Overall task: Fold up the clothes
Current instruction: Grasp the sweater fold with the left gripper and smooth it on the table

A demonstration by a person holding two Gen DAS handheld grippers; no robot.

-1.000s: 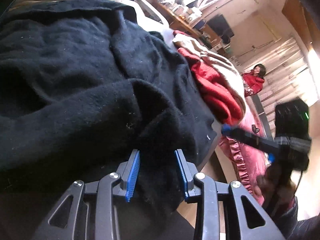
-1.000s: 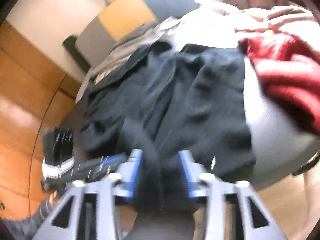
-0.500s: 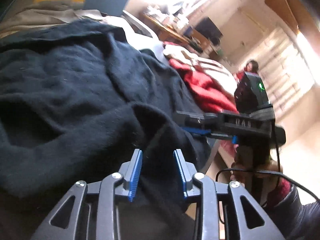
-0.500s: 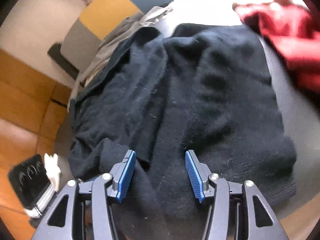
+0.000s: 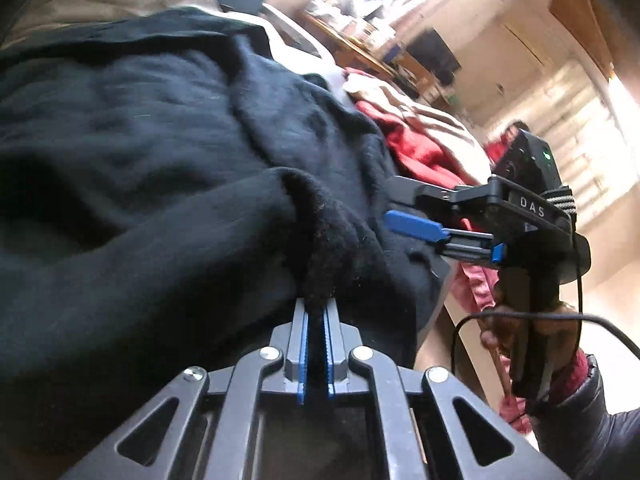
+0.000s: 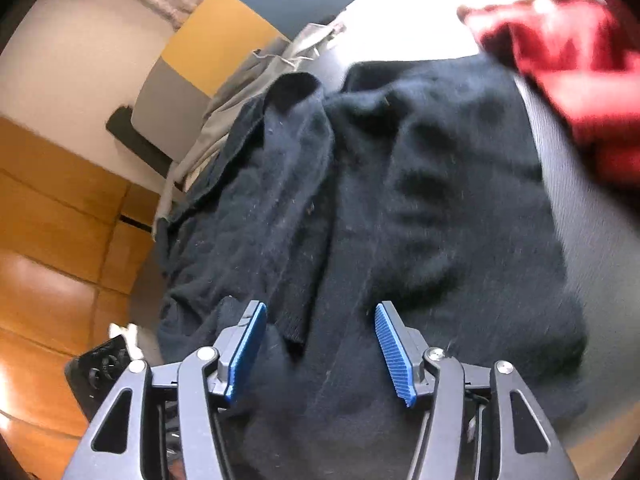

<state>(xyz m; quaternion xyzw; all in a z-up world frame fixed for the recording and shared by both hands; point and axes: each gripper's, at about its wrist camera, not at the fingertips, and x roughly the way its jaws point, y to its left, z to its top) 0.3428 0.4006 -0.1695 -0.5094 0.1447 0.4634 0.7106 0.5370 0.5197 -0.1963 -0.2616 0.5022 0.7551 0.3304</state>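
Left wrist view, left claw (image 5: 316, 320) clamped on black sweater (image 5: 160, 168), right claw (image 6: 318, 344) apart, "DAS" on its body.

We see a navy-black sweater (image 6: 400, 208), a red garment (image 6: 560, 64) far right of it, blue gripper pads (image 6: 394, 354), and a yellow, grey and dark-blue headboard (image 6: 224, 28) at far left.

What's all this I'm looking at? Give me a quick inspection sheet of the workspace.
Surface: grey bed sheet, mostly covered.
Job's things: dark navy sweater, rumpled, unfolded.
Clutter: red garment; beige clothing.
Grippers: left hand-held gripper shut on a sweater fold; right hand-held gripper open over the sweater's edge.
Cables: black cable by the right hand-held gripper's handle.
Surroundings: wooden panelling; cluttered shelf.
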